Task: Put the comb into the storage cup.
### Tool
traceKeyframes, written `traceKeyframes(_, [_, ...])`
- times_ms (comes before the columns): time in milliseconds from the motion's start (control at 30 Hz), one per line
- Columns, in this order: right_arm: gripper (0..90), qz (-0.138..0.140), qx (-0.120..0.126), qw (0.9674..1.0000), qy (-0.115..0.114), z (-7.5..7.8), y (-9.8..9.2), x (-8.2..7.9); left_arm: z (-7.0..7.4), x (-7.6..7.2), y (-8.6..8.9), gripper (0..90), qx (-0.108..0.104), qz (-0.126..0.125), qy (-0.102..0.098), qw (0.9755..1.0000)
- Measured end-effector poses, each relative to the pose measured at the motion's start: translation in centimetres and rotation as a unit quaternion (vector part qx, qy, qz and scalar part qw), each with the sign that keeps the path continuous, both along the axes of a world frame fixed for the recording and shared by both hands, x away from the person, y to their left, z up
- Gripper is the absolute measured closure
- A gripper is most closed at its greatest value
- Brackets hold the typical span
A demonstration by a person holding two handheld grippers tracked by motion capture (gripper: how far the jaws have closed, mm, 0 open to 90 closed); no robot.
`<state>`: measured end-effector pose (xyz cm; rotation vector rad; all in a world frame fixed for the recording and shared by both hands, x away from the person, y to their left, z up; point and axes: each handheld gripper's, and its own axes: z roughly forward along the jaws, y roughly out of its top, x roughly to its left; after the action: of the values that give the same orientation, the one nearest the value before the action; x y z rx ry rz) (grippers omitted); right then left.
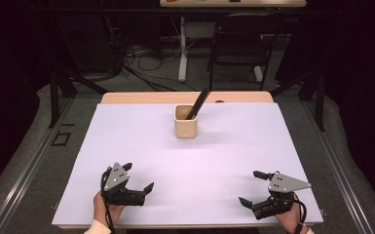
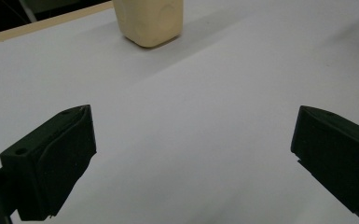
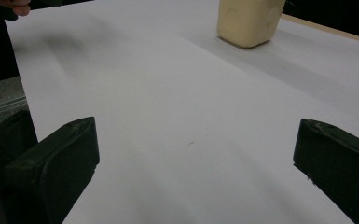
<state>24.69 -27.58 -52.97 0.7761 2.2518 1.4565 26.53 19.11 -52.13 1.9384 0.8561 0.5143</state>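
High view. A dark room with a chair [image 1: 238,41], a white table leg [image 1: 182,48] and loose cables [image 1: 141,58] on the floor behind a wooden table [image 1: 126,98]. A white sheet [image 1: 190,165] covers most of the tabletop. A cream cup [image 1: 186,122] stands upright on the sheet, toward its far edge and near the middle across. A black stick [image 1: 197,103] rests in the cup; its long axis tilts up and away to the right, the upper end passing over the cup's far rim. The left gripper [image 1: 139,177] lies at the near left of the sheet, held by a hand [image 1: 104,208], jaws spread wide and empty. The right gripper [image 1: 251,187] lies at the near right, likewise spread wide and empty. Both are well apart from the cup.

Left gripper view. The sheet [image 2: 191,116] runs ahead of the two black jaws, which stand far apart with nothing between them. The cup [image 2: 150,21] sits at the top, left of centre, its upper part cut off by the frame. A strip of wooden table [image 2: 37,25] edge shows at upper left.

Right gripper view. The sheet [image 3: 177,102] again lies ahead of widely parted, empty jaws. The cup [image 3: 248,21] sits at the top, right of centre. The wooden table [image 3: 335,30] edge shows at upper right; the other hand [image 3: 7,7] at the upper left corner.
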Motion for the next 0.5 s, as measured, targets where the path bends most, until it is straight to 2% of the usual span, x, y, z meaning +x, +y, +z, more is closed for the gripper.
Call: traceKeyframes(500, [0.0,-0.002,0.0,1.0,0.002,0.0,0.0,0.0,-0.4,-1.9,1.0,0.0,0.001,-0.003,-0.012,0.9999])
